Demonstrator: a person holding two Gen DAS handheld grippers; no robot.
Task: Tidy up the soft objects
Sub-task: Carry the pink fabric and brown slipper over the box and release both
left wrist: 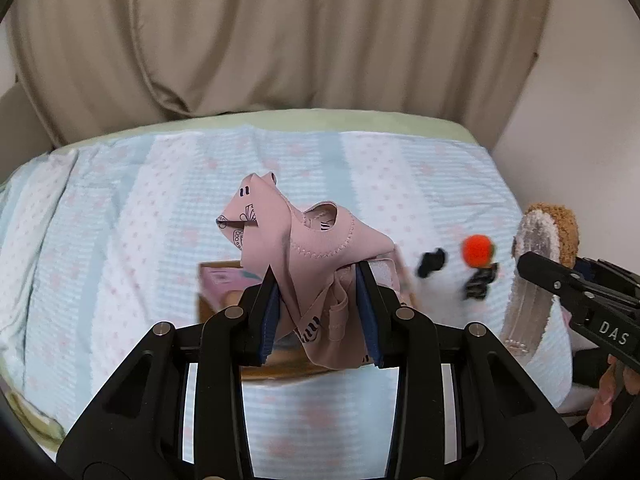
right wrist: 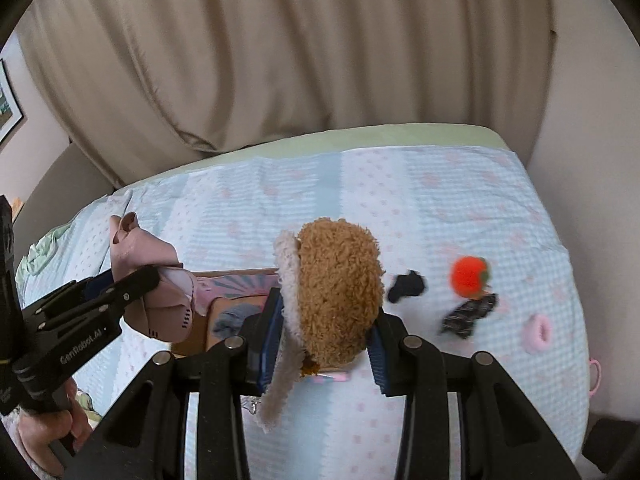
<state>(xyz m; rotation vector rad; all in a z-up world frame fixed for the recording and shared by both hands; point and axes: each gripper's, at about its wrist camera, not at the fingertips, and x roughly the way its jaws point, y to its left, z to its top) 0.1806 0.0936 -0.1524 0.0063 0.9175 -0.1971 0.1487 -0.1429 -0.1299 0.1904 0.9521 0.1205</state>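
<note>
The left gripper [left wrist: 316,308] is pinching a pink garment [left wrist: 304,248] between its blue-padded fingers [left wrist: 269,312], its jaws drawn in close on the cloth, which is bunching up above them and trailing down between them. It is holding the garment up above a cardboard box [left wrist: 210,300] that is sitting on the bed [left wrist: 120,220]; the box shows a pink lining and, in the right wrist view, some grey cloth lying inside [right wrist: 230,318]. The right gripper [right wrist: 320,336] is gripping a brown fuzzy slipper [right wrist: 340,292] with a white fleecy lining, its jaws closed against the slipper's sides, and is carrying it just beside the box's right edge, raised off the blue-and-white bedspread with pink dots. From the left wrist view the same slipper [left wrist: 540,248] is showing its clear sole at the right edge of the frame. On the bedspread to the right of the box, an orange pompom [right wrist: 468,274] is lying near a small black item [right wrist: 406,286] and a dark patterned piece of cloth [right wrist: 468,314], and a pink scrunchie [right wrist: 538,332] is resting further right, apart from them. A beige curtain [right wrist: 280,60] is hanging behind the bed.
</note>
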